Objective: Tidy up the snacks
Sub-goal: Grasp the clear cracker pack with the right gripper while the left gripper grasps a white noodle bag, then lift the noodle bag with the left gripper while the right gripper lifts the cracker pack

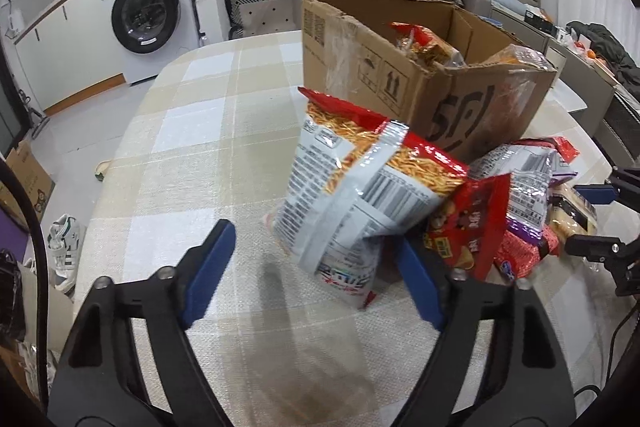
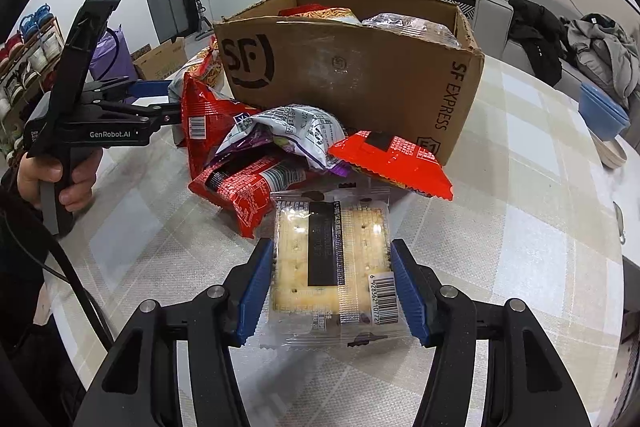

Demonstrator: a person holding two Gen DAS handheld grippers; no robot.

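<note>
Right gripper [image 2: 331, 281] nearest, blue pads clamped on both sides of clear cracker pack [image 2: 330, 263], held above checked tablecloth [image 2: 520, 227]. Far side: cardboard box [image 2: 360, 83] (snack bags already inside). Loose snack pile [image 2: 280, 151] at box's near left. Left gripper [image 1: 316, 267] jaws apart, noodle-snack bag [image 1: 352, 195] between them; pad contact unclear.

The box [image 2: 360, 75] hides most of the bags inside it; only their tops show. In the pile, the purple bag [image 2: 280, 135] covers much of the red packs. The table's [image 1: 192, 131] near edge is cut off.
</note>
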